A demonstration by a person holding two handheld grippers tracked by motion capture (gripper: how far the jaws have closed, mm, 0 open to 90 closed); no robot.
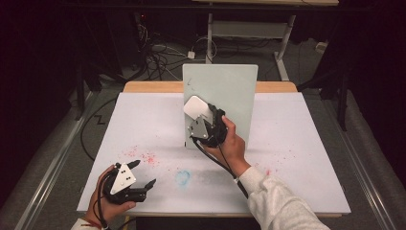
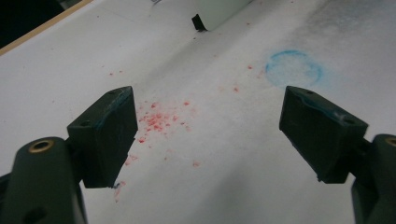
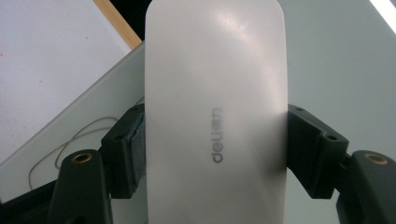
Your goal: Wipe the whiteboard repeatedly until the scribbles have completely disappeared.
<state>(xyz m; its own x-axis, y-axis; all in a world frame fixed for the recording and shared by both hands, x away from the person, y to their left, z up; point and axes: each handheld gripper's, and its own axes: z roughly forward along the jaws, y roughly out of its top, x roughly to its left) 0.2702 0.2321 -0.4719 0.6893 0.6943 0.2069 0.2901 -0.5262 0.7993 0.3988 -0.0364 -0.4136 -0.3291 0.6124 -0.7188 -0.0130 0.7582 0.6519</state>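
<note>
A pale green-grey board (image 1: 230, 91) stands upright at the middle of the table. My right gripper (image 1: 203, 116) is raised in front of the board's left part, shut on a white eraser (image 1: 197, 107). In the right gripper view the eraser (image 3: 215, 93), printed "deli", sits clamped between the two jaws of my right gripper (image 3: 215, 149), with the board (image 3: 336, 56) close behind it. A thin pen line (image 3: 70, 140) runs across the board at lower left. My left gripper (image 1: 145, 172) hovers open over the front left of the table, nothing between its fingers (image 2: 107, 135).
A white sheet (image 1: 297, 143) covers the table. Red specks (image 1: 143, 155) (image 2: 156, 119) lie just ahead of the left gripper, and a faint blue ring (image 1: 183, 178) (image 2: 294, 68) marks the sheet at front centre. The board's black foot (image 2: 198, 22) shows farther off. Cables lie on the floor behind.
</note>
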